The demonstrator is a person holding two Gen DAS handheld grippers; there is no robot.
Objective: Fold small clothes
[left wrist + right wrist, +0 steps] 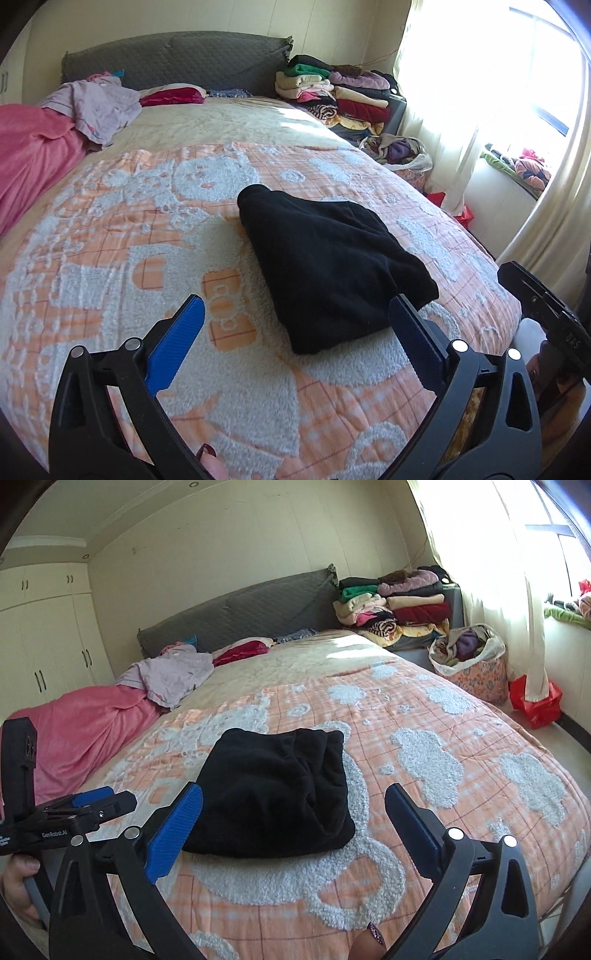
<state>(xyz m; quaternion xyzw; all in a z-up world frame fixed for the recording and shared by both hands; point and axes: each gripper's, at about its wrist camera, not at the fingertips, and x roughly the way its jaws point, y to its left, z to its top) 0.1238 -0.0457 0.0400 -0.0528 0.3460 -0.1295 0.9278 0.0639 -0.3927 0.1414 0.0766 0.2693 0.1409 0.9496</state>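
Black folded garment (332,273) lies ahead of both released tools, left tool (295,332) and right tool (293,823); a one-layer pinch could unfold it.

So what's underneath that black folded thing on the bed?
The black garment lies on an orange-and-white fleecy blanket that covers the bed. Whatever might sit directly beneath the garment is covered, so that can't be seen.

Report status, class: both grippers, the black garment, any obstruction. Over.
Left gripper open, empty. Right gripper open, empty. Black garment folded on blanket. Nothing obstructing.
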